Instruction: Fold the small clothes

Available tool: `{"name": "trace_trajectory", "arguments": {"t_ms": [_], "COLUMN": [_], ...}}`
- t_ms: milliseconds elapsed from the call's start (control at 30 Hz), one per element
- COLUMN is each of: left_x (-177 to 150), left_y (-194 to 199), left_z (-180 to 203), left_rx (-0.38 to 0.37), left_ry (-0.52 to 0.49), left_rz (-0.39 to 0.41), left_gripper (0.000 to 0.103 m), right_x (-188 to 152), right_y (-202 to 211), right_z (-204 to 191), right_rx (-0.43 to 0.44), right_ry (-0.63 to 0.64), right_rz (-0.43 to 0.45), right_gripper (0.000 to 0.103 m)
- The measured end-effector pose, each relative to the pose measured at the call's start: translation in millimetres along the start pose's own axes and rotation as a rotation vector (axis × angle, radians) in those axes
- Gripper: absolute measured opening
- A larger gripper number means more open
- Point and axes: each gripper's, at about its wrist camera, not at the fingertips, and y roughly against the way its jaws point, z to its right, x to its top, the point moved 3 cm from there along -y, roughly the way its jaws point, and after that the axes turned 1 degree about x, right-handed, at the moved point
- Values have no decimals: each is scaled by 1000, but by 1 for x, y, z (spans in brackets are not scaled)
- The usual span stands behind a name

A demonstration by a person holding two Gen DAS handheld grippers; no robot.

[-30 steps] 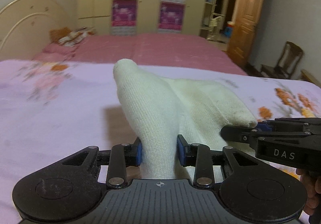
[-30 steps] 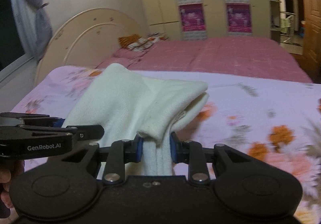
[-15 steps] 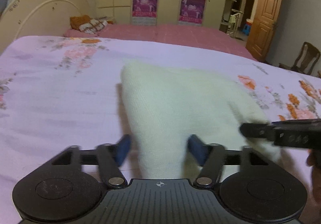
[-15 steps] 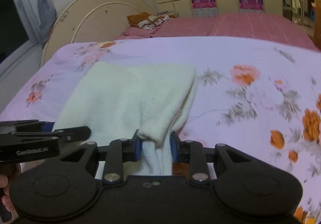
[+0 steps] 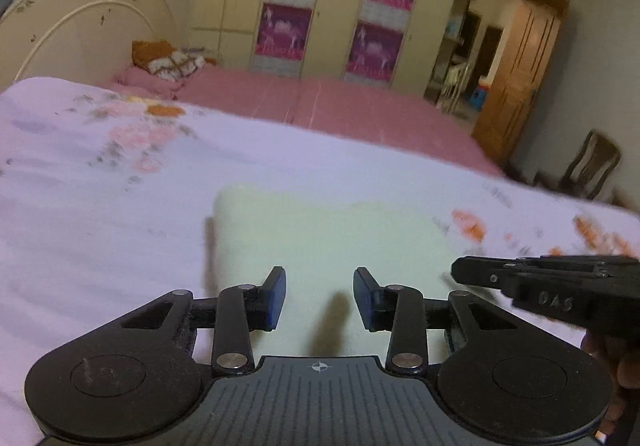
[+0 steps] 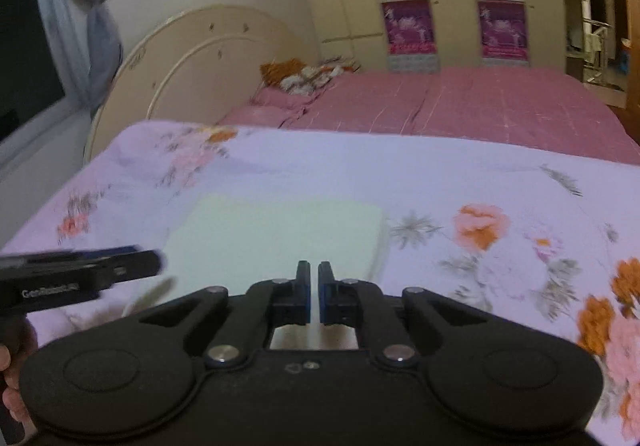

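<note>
On the floral bedsheet [image 5: 100,214] lies a cream garment [image 5: 320,242] — folded flat.

A folded garment [image 5: 320,242] lies flat on the floral bedspread [image 5: 100,214]. Behind the garment, the bedspread meets a second bed [image 5: 320,110] with pillows [image 5: 168,62] at its headboard [image 5: 80,30]. A wardrobe [image 5: 336,6] stands behind that bed, a chair [image 5: 592,166] to the garment's right.
</note>
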Motion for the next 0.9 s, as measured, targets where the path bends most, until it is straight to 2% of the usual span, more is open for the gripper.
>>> {"name": "trace_trajectory", "arguments": {"t_ms": [100,133,300,367,400,467,600,667,833,900], "left_x": [-8,-8,-2,-9,-16,-35,-68,-80,-96,-100], "left_y": [-21,-21,-4,19,29,47,60,62,66,72], "left_z": [3,6,9,8,7,4,4,12,25,28], "left_rx": [18,20,9,-1,1,13,15,18,42,53], "left_ry": [-21,-30,-24,-27,-26,-18,31,17,-40,-48], "left_rz": [-26,-24,-22,8,12,13,-16,-34,-59,-58], "left_gripper": [38,38,38,38,38,38,38,38,38,38], "right_x": [-9,-10,-9,-10,-11,-22,-48,-58,-76,-80], "right_y": [-26,-30,-21,2,14,36,58,58,47,48], "right_z": [4,4,7,7,6,2,-12,-20,-14,-6], "right_rx": [-46,-54,-73,-36,-13,43,133,157,70,44], "right_ry": [34,46,63,47,47,52,87,105,125,92], "right_rz": [-86,-78,-88,-59,-49,-54,-83,-106,-175,-176], "right_gripper": [5,2,2,10,10,16,15,14,9,13]}}
